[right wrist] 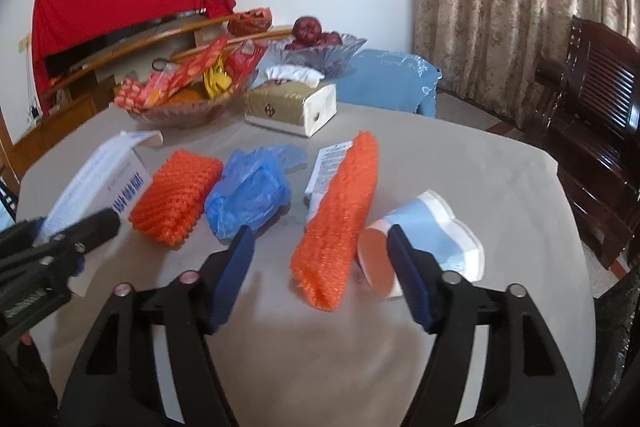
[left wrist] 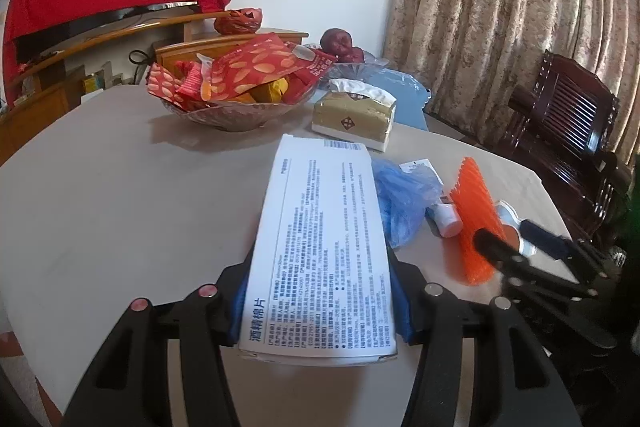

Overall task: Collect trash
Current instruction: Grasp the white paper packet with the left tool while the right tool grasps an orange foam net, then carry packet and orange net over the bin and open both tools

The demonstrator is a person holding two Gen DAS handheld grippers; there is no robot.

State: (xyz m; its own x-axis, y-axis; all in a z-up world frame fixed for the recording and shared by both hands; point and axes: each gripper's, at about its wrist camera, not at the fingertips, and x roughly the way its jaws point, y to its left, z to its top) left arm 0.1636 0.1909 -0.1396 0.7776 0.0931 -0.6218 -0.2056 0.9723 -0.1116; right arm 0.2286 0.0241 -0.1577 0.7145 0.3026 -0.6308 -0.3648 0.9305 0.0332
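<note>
My left gripper (left wrist: 320, 259) is shut on a white cardboard box (left wrist: 322, 247) printed with black text, held above the grey table (left wrist: 120, 195); the box also shows in the right wrist view (right wrist: 100, 183). My right gripper (right wrist: 320, 239) is open and empty, low over the table, with a long orange foam net (right wrist: 340, 223) between its fingers. A tipped blue paper cup (right wrist: 420, 231) lies by its right finger. A second orange net (right wrist: 176, 195), a crumpled blue plastic bag (right wrist: 248, 195) and a white tube (right wrist: 328, 167) lie beyond.
A glass bowl of red snack packets (left wrist: 240, 83) and a gold tissue box (left wrist: 356, 119) stand at the table's far side. A glass fruit bowl (right wrist: 320, 51) sits on a blue-covered stand behind. A dark wooden chair (right wrist: 592, 131) is at the right.
</note>
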